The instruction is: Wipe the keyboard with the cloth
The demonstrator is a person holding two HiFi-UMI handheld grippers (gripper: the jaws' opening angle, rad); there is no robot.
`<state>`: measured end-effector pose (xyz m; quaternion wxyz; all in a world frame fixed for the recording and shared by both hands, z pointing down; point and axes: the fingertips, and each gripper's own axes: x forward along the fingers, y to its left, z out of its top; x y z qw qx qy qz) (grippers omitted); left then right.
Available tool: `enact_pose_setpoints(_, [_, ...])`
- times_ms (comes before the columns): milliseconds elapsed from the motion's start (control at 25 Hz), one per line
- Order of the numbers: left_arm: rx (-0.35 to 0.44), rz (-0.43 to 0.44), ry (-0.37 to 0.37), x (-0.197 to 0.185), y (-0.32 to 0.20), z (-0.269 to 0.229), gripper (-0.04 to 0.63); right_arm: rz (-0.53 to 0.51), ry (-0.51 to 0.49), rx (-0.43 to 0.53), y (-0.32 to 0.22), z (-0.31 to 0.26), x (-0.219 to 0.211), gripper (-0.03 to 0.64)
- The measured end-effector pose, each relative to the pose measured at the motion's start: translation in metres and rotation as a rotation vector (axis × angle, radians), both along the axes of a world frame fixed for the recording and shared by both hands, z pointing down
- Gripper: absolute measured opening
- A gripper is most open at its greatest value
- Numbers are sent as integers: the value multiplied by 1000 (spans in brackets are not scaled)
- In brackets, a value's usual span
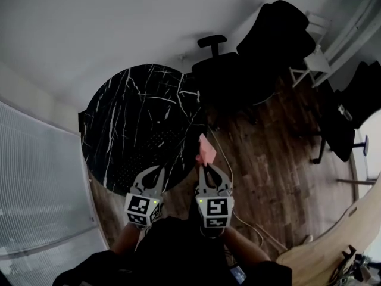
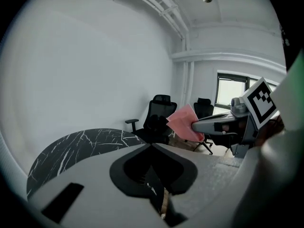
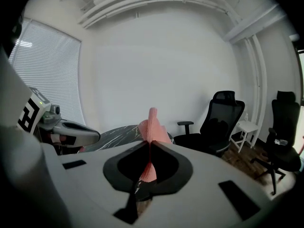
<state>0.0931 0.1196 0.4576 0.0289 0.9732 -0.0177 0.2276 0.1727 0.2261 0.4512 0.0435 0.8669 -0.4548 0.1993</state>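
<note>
Pinched in the right gripper (image 1: 206, 168), lower centre of the head view: pink cloth (image 1: 206, 151), sticking up past the tips, beside the black marble table's (image 1: 119, 118) right edge. Alongside, left gripper (image 1: 159, 171), jaws pressed together, empty.

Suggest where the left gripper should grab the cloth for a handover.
Probably the free pink flap of the cloth sticking out past the right gripper, which pinches its near end. Come from the left side, opening the shut left gripper first.
</note>
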Motion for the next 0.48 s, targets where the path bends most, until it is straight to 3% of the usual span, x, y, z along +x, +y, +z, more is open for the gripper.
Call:
enact_pose_setpoints(200, [-17, -8, -31, 40, -6, 7, -3, -24, -39, -19, -12, 16, 37, 8])
enact_pose_setpoints(480, [-67, -19, -62, 57, -41, 23, -3, -85, -101, -97, -48, 46, 60, 8])
